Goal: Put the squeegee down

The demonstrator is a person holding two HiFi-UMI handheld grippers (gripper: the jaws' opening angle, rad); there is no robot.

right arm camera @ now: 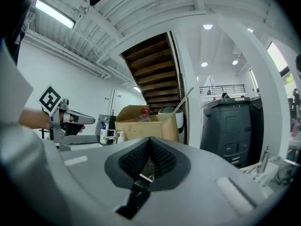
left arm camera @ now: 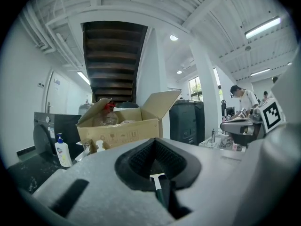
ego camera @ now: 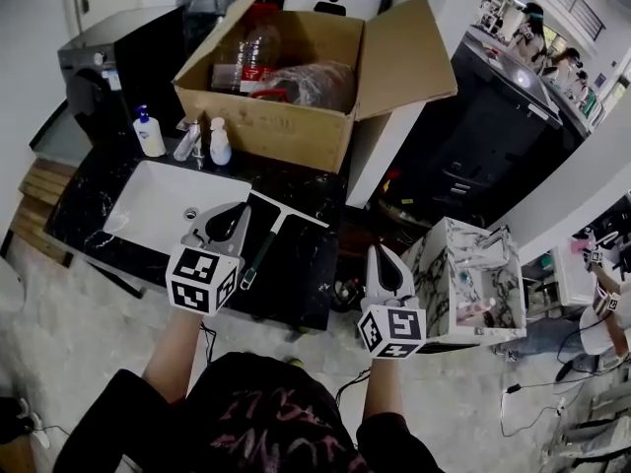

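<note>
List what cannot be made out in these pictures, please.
- Left gripper view: the left tool hides most of the squeegee; only a strip shows below its shut tips.
- Head view: the label on the soap bottle is too small to read.
- Head view: the walls of the cardboard box hide what lies under the bottles.
- Right gripper view: the right tool blocks the counter below it.

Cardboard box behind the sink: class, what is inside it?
Clear plastic bottles and a crumpled plastic bag show inside the cardboard box. Whatever lies beneath them is covered.
</note>
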